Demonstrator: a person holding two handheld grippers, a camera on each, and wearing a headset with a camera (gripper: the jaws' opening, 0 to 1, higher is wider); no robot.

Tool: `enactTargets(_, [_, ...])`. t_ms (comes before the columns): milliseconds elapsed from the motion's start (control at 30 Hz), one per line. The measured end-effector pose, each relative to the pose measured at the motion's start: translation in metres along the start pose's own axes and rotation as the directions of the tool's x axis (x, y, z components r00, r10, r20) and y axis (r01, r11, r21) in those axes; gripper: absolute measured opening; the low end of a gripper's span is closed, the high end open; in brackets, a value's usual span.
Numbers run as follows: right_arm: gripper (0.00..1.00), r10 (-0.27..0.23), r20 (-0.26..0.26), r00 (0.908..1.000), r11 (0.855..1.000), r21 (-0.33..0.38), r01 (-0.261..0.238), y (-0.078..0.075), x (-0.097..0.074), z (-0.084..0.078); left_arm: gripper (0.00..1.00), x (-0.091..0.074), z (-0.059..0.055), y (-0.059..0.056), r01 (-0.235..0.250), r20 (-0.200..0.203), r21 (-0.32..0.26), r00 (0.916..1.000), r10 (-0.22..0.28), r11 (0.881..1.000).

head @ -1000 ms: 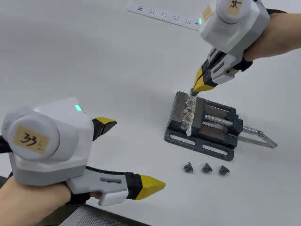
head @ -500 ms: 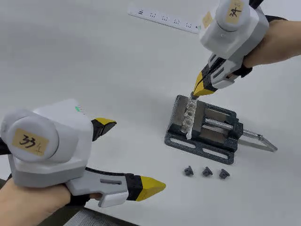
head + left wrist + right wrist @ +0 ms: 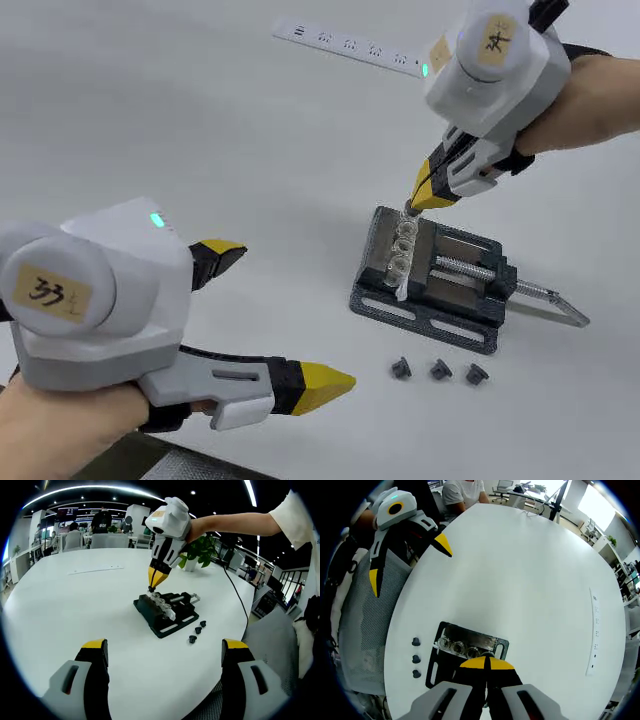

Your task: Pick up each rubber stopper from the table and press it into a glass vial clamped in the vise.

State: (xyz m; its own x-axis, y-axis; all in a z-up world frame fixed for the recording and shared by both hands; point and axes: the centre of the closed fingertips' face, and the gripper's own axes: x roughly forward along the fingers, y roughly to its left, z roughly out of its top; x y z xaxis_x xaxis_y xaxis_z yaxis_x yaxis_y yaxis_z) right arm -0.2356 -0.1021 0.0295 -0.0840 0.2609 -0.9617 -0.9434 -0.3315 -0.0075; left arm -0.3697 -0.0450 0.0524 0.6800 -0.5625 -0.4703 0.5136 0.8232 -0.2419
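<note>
Now the right tool has its yellow tips pinched together right at the mouth of the farthest of the glass vials clamped in a row in the black vise; I can't tell if a stopper sits between the tips. Three dark rubber stoppers lie in a line on the white bench just in front of the vise. The left tool hangs spread wide and holding nothing, well apart from it all.

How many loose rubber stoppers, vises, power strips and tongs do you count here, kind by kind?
rubber stoppers: 3
vise: 1
power strip: 1
tongs: 2, left tongs and right tongs
Total: 7
</note>
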Motion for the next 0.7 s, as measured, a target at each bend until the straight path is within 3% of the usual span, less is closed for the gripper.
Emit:
enactTargets(267, [0.0,0.004,0.002,1.0,1.0,0.018,-0.004,-0.0061,0.0021,-0.0004,0.93,0.0004,0.0034,-0.0014,0.0,0.001,0.002,1.0,0.0,1.0])
enactTargets(700, [0.0,0.002,-0.024,0.9997,0.999,0.048,-0.001,-0.003,0.0022,-0.0008,0.93,0.0026,0.0045,-0.0012,0.006,0.0,-0.006,1.0,-0.006,1.0])
